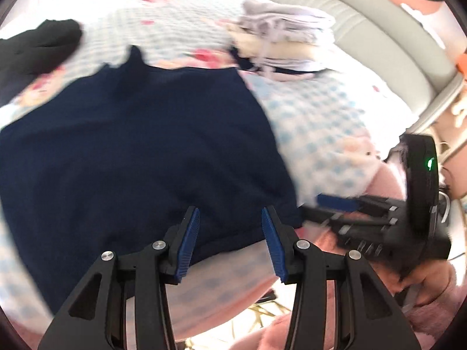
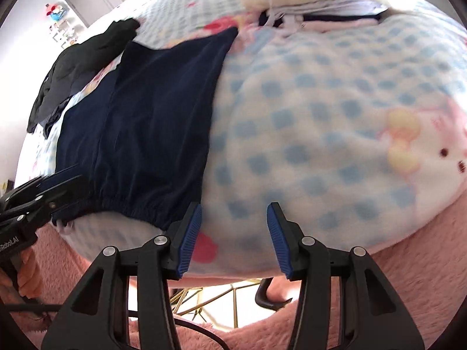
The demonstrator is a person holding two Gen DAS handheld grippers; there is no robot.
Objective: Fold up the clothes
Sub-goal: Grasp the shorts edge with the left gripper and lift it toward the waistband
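A navy garment (image 1: 140, 145) lies spread flat on the bed, its gathered elastic edge (image 2: 125, 201) nearest me. My left gripper (image 1: 230, 215) hovers open over the near right part of that garment, with nothing between its blue pads. My right gripper (image 2: 235, 210) is open too, above the checked blanket (image 2: 321, 116) just right of the garment's near corner. Each gripper shows in the other's view: the right gripper (image 1: 329, 208) at the garment's right edge, the left gripper (image 2: 62, 183) at its left side.
A stack of folded pale clothes (image 1: 286, 38) sits at the far side of the bed. A crumpled black garment (image 1: 38, 46) lies at the far left. A padded headboard (image 1: 364, 29) runs behind the stack. Pink fuzzy fabric (image 2: 408, 262) lies below the bed edge.
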